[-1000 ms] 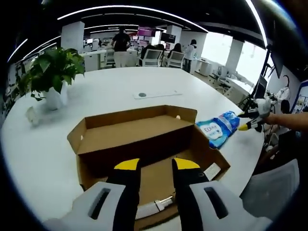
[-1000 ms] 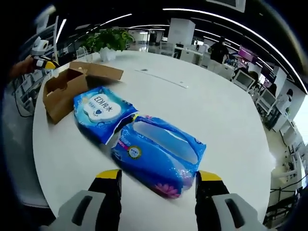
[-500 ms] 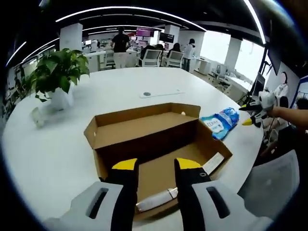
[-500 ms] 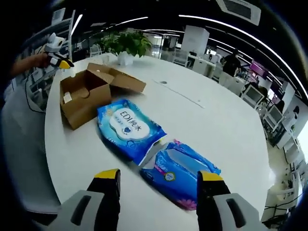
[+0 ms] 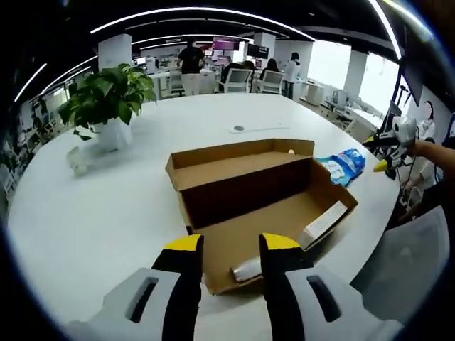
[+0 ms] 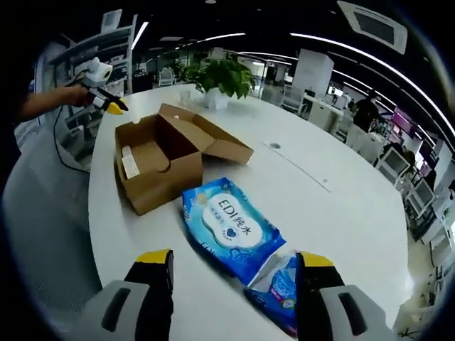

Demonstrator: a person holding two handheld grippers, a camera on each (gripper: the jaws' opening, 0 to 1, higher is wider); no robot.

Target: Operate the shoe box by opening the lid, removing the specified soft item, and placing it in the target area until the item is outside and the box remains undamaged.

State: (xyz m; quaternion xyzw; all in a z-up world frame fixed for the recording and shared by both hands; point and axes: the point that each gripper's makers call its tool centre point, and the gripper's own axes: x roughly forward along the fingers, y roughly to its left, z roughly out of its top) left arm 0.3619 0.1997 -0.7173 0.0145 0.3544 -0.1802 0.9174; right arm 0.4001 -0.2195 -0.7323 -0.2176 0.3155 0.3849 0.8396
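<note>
Now both wipe packs, the front pack (image 6: 231,229) and the second pack (image 6: 281,288), lie on the bench (image 6: 341,213) beside the open shoe box (image 6: 160,167); the right hand-held gripper (image 6: 234,266) has pulled back, jaws spread and empty. Left hand-held gripper (image 5: 227,249) has also backed off, jaws apart. Removal looks done.

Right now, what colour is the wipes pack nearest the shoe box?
Blue with a white label, the wipes pack shows best in the right gripper view.

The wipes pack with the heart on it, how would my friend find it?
Start at the open cardboard shoe box on the white table. The wipes pack lies flat beside it. Unlike the see-through blue pack touching it, it has a big white label with a dark heart.
</note>
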